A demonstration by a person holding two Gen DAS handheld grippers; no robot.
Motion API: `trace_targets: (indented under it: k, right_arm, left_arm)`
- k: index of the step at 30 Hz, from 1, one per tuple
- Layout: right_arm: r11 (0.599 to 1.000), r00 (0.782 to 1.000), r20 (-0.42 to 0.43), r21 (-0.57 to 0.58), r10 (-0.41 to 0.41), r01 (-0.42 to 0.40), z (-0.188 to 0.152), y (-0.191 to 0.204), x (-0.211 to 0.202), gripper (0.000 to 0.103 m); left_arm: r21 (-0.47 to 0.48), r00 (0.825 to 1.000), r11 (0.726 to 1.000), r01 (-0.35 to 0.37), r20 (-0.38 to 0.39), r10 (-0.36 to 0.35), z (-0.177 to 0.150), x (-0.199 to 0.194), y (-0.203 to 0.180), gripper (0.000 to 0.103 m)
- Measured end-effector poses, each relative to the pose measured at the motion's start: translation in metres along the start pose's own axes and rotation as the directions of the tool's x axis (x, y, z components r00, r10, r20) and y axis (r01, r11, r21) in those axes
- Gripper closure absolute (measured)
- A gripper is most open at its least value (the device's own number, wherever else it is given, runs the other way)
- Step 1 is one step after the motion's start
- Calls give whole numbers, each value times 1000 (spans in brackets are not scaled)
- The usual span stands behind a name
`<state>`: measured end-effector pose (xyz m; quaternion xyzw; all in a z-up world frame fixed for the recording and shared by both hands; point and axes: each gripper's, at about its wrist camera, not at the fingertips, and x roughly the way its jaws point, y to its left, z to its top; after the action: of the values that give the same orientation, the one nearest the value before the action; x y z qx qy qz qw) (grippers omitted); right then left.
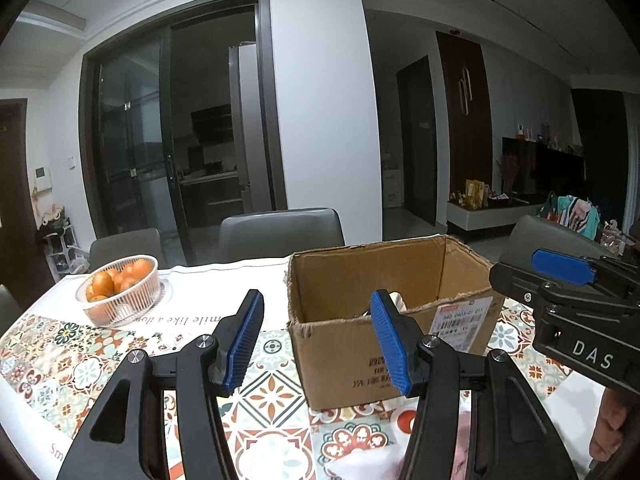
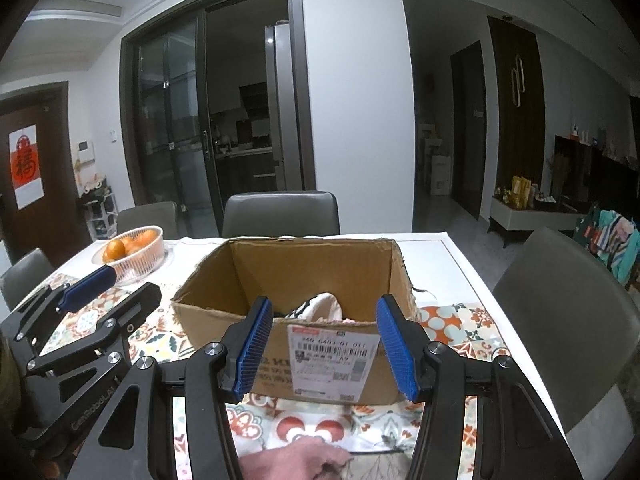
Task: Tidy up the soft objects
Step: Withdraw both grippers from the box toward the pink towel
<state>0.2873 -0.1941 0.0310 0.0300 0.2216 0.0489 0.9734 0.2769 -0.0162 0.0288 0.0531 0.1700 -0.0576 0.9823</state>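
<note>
Cardboard box [image 2: 288,276] sits straight ahead of both grippers, open-topped, with a white cloth [image 2: 324,306] bundled inside against its near wall. Left gripper [image 1: 320,344] and right gripper [image 2: 326,350] both stand wide open, holding nothing. More soft fabric [image 2: 360,440] lies below the right gripper, nearer than the box. It looks light and limp; pinching a bunched fold should hold best.

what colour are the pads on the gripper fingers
Blue, ribbed pads on black fingers. The right wrist view shows them best.
</note>
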Motion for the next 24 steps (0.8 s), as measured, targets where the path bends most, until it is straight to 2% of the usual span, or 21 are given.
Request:
trace_targets:
  k: [14,24]
  right_arm:
    - [1000,999,52,-11,-13,14,-15,19,-43,47]
    - [1000,1000,27,-8,6,-5,-36,29,-56,47]
  left_arm:
    - [-3,1000,1000,4,14,-4,-14,-42,12,47]
    - [10,1000,1000,5,-4,-5,-37,-65,20,45]
